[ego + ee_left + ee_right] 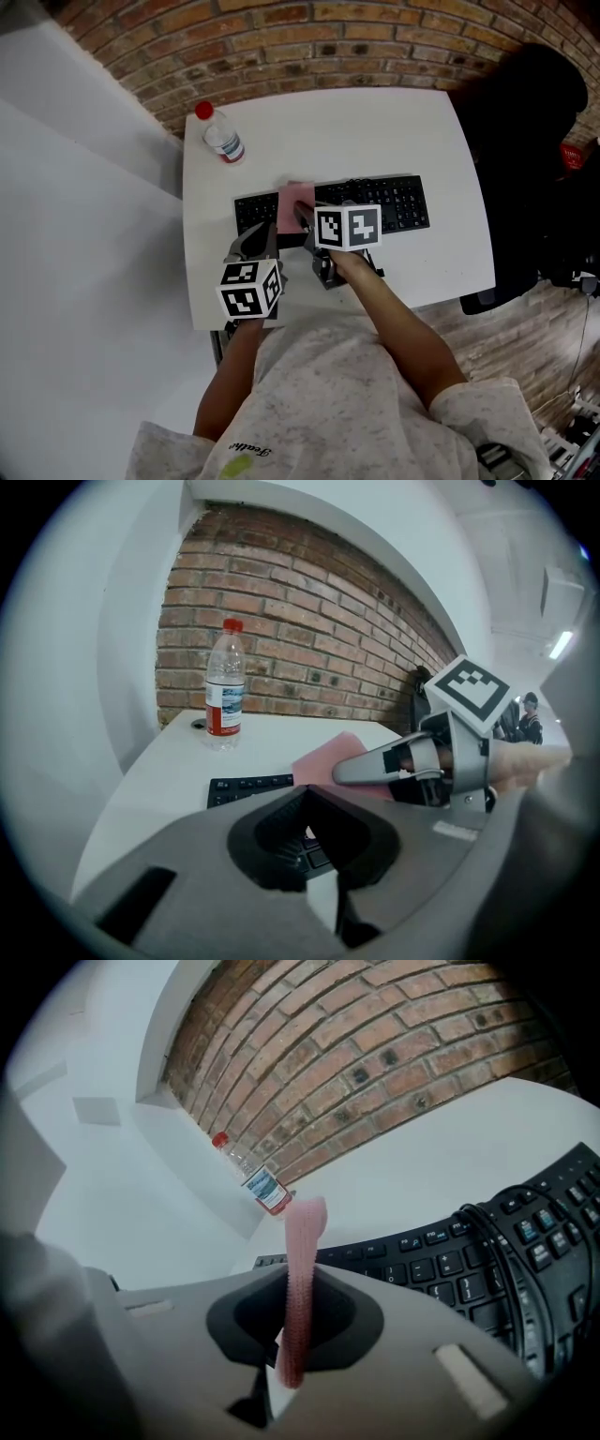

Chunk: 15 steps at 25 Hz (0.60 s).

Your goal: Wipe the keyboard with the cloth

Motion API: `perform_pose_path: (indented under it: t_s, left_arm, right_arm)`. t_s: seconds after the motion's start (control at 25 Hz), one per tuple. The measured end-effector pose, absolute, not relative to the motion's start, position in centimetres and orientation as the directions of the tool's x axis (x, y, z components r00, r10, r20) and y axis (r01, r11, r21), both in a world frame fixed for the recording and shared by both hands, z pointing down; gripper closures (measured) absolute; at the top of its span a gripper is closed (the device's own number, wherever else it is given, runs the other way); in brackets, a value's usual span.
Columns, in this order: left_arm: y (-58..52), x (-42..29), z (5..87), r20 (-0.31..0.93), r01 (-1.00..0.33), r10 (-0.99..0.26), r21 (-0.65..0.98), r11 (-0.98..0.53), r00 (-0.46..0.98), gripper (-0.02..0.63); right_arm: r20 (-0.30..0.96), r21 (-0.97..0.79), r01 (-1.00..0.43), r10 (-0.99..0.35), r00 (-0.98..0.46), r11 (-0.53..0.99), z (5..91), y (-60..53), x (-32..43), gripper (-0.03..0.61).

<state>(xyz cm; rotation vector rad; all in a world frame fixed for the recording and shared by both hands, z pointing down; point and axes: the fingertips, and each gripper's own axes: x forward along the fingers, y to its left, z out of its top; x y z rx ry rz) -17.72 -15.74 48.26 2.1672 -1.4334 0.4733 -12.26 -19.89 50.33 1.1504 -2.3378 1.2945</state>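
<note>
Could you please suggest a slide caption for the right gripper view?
Right gripper shut on a pink ribbed cloth, held edge-on over a black keyboard on a white table.

The keyboard (394, 202) lies crosswise on the middle of the table (412, 122), its length running left to right. The cloth (295, 202) rests on the keyboard's left part, with its near edge between the jaws of the right gripper (302, 217). A cable (497, 1241) lies looped over the keys to the right of the cloth. The left gripper (258, 239) sits just left of the right one, at the keyboard's near left end. The water bottle (222, 136) stands upright near the table's far left corner, well apart from the keyboard. A brick wall (309, 37) runs behind the table, and an office chair (525, 141) stands to its right.
</note>
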Motion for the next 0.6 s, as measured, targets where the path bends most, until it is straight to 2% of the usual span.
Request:
perform_pose_path:
  t_s: [0.6]
  left_arm:
    - [-16.4, -12.4, 48.3, 0.537, -0.912, -0.738, 0.209, -0.352, 0.408, 0.621]
  right_arm:
    - [0.529, -0.621, -0.734, -0.545, -0.651, 0.273, 50.1, -20.5, -6.0, 0.560]
